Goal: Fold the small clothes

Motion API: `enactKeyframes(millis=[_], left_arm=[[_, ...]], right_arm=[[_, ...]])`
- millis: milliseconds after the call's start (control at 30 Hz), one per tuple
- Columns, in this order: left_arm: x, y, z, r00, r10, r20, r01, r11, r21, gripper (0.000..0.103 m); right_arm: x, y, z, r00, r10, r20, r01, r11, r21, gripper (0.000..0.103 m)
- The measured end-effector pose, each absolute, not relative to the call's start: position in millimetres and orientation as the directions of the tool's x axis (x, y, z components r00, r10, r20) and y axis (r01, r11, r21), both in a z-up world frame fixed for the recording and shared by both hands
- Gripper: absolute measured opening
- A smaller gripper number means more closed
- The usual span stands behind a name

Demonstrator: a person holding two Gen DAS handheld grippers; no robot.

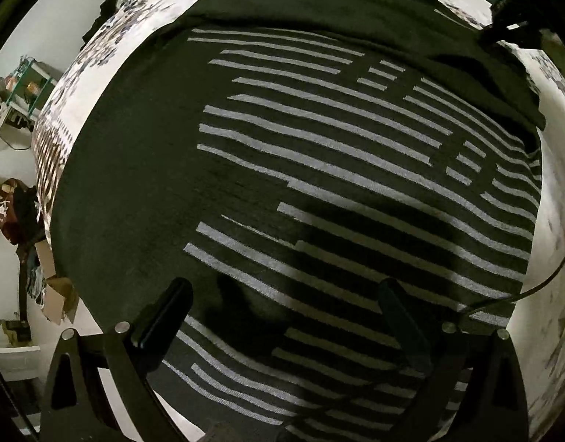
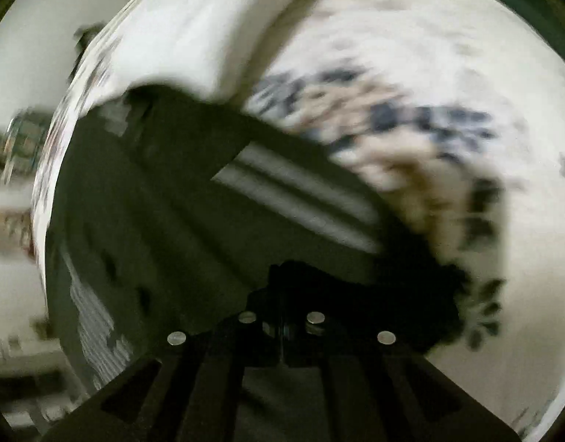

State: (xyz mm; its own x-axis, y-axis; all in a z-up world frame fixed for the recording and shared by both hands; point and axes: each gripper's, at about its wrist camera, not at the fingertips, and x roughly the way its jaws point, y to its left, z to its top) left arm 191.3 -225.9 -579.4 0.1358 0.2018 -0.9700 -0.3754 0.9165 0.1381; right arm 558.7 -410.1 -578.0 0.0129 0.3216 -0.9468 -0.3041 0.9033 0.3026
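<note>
Lying spread over a white bedsheet [image 1: 149, 11] printed with dark flowers, the black garment [image 1: 142, 169] with pale grey stripes fills most of the left wrist view. The left gripper [image 1: 286, 294] hangs over its near end with its two fingers [image 1: 164, 309] wide apart — nothing between them. In the blurred right wrist view the right gripper [image 2: 282, 302] has its jaws pressed together on a dark edge of the garment [image 2: 216, 199], a fold of which rises toward it — the flowered sheet shows on the far and right sides.
</note>
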Motion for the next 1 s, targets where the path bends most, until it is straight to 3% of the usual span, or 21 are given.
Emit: enactKeyframes(millis=[67,133,167,200,300,400,433,500,567,600,667,700,800,833,867,1000], left_arm=[[190.4,-224.6,-580.7,0.129,0.205,-0.97,-0.38,0.914,0.143,0.103],[191.9,-221.8,-581.8,0.11,0.199,-0.974,-0.396,0.907,0.141,0.103],[195.8,-217.4,-580.6,0.106,0.17,-0.98,-0.427,0.898,0.109,0.103],[202.1,-212.5,-578.5,0.116,0.127,-0.985,-0.458,0.887,0.061,0.103],[240.5,-196.8,-570.5,0.208,-0.1,-0.973,-0.564,0.801,-0.203,0.103],[300.1,-190.1,-569.9,0.394,-0.353,-0.848,-0.577,0.623,-0.528,0.103],[315.0,-192.6,-572.9,0.417,-0.392,-0.82,-0.563,0.597,-0.572,0.101],[358.0,-199.8,-584.5,0.46,-0.441,-0.771,-0.527,0.563,-0.637,0.09],[385.5,-205.0,-597.9,0.447,-0.461,-0.766,-0.528,0.555,-0.643,0.058],[397.8,-208.0,-606.7,0.436,-0.472,-0.766,-0.534,0.55,-0.642,0.051],[408.7,-214.3,-615.9,0.421,-0.466,-0.778,-0.541,0.56,-0.628,0.018],[411.2,-217.6,-619.9,0.414,-0.452,-0.79,-0.541,0.576,-0.613,0.01],[399.8,-231.8,-621.2,0.422,-0.418,-0.804,-0.546,0.591,-0.594,0.004],[393.8,-231.3,-621.2,0.424,-0.403,-0.811,-0.544,0.603,-0.584,0.004],[389.6,-232.8,-620.7,0.429,-0.395,-0.812,-0.54,0.609,-0.581,0.003],[381.6,-231.6,-621.8,0.442,-0.377,-0.814,-0.526,0.626,-0.576,0.003]], right_arm=[[547.9,-420.4,-566.2,-0.05,0.407,-0.912,-0.28,0.871,0.404,0.002],[522.9,-429.6,-554.4,-0.105,0.455,-0.884,-0.275,0.841,0.465,0.02],[510.1,-437.8,-552.3,-0.11,0.471,-0.876,-0.239,0.842,0.483,0.036],[497.7,-450.5,-553.8,-0.112,0.513,-0.851,-0.176,0.832,0.525,0.038],[481.3,-477.8,-563.9,-0.072,0.524,-0.849,-0.083,0.845,0.529,0.038],[490.0,-494.4,-563.9,-0.045,0.53,-0.847,-0.128,0.838,0.531,0.038],[494.3,-493.1,-564.8,-0.037,0.525,-0.85,-0.146,0.839,0.525,0.038],[508.4,-492.5,-559.7,-0.031,0.511,-0.859,-0.223,0.834,0.504,0.038],[523.2,-467.9,-555.5,-0.015,0.475,-0.88,-0.297,0.838,0.457,0.038],[535.1,-438.4,-558.6,-0.028,0.451,-0.892,-0.333,0.837,0.434,0.04],[540.4,-429.4,-563.8,-0.051,0.395,-0.917,-0.383,0.841,0.383,0.04],[543.5,-423.8,-572.8,-0.084,0.378,-0.922,-0.397,0.836,0.379,0.04],[546.8,-417.5,-592.0,-0.163,0.381,-0.91,-0.412,0.812,0.413,0.039],[546.4,-417.0,-591.2,-0.144,0.389,-0.91,-0.431,0.803,0.412,0.033],[546.5,-416.9,-590.1,-0.128,0.385,-0.914,-0.439,0.804,0.4,0.004],[557.6,-431.3,-582.1,-0.039,0.412,-0.91,-0.392,0.832,0.393,0.002]])
